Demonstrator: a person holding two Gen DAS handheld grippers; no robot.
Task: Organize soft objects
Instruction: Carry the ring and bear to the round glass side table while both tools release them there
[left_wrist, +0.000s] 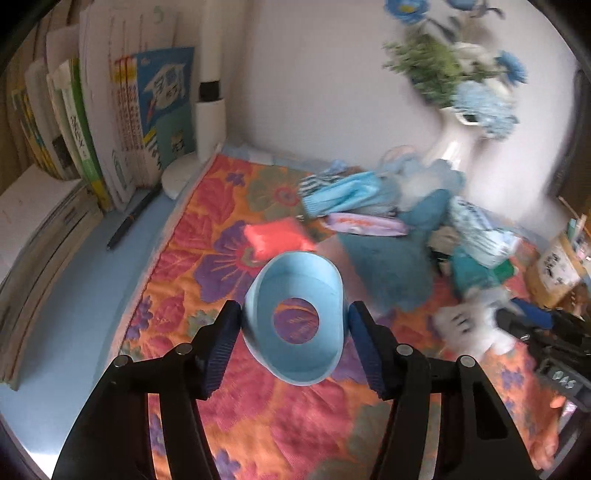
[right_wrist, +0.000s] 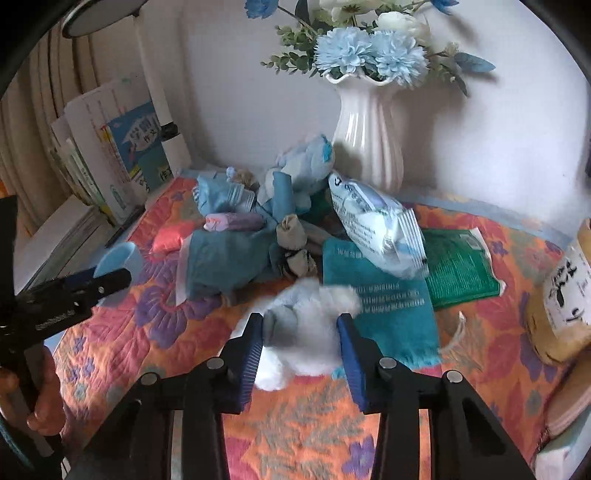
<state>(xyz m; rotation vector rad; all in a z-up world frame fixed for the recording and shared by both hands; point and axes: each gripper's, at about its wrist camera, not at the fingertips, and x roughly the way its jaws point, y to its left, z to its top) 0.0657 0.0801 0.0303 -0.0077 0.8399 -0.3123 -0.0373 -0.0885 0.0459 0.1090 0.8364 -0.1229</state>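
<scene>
My left gripper (left_wrist: 293, 325) is shut on a light blue soft ring-shaped cup (left_wrist: 295, 317) and holds it above the flowered cloth (left_wrist: 207, 258). It also shows at the left of the right wrist view (right_wrist: 118, 258). My right gripper (right_wrist: 300, 332) is shut on a white fluffy plush toy (right_wrist: 314, 321) low over the cloth; the toy also shows in the left wrist view (left_wrist: 469, 325). A pile of soft things lies behind: a teal towel (right_wrist: 229, 262), a blue plush (right_wrist: 303, 166), a pink pouch (right_wrist: 168, 236), a lilac pack (right_wrist: 236, 221), rolled socks (right_wrist: 291, 232).
A white vase with blue flowers (right_wrist: 365, 140) stands at the back. A tissue pack (right_wrist: 380, 229) and green packet (right_wrist: 458, 266) lie right of the pile. Books (left_wrist: 140, 122) stand at left, a pen (left_wrist: 129, 221) beside them. A yellow bag (right_wrist: 565, 295) sits far right.
</scene>
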